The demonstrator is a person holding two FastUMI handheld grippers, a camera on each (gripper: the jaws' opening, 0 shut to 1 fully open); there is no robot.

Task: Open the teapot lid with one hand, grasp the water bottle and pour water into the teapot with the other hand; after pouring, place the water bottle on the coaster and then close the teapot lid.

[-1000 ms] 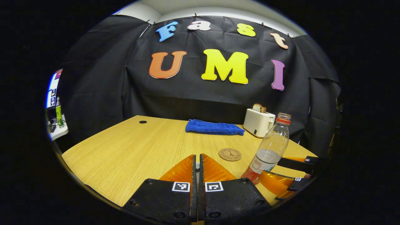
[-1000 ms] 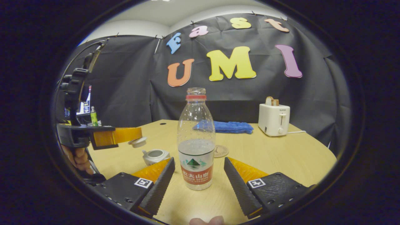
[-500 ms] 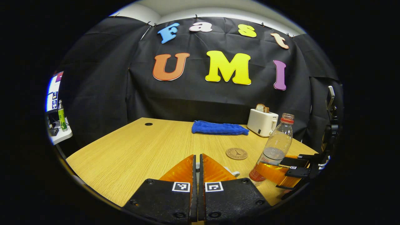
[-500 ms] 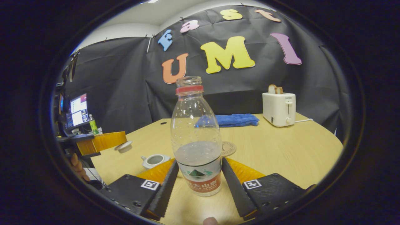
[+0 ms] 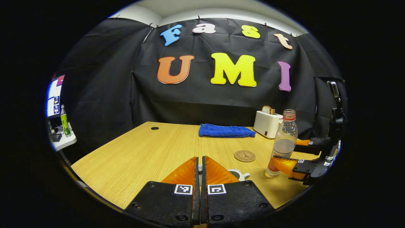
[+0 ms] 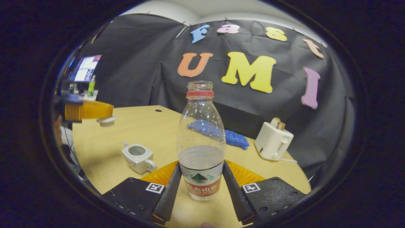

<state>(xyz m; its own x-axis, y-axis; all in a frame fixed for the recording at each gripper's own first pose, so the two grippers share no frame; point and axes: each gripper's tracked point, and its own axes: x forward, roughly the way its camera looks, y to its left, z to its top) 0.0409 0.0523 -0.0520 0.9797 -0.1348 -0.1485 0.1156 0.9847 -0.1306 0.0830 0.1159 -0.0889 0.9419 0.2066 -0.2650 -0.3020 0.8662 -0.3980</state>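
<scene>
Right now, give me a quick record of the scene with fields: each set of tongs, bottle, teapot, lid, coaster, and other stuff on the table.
left tongs: shut on the teapot lid, held in the air above the table
right tongs: shut on the water bottle
water bottle: uncapped, upright, partly filled
teapot: on the table, open, spout toward the bottle
coaster: bare, beyond the teapot
other items: blue cloth, white toaster with bread in it
</scene>
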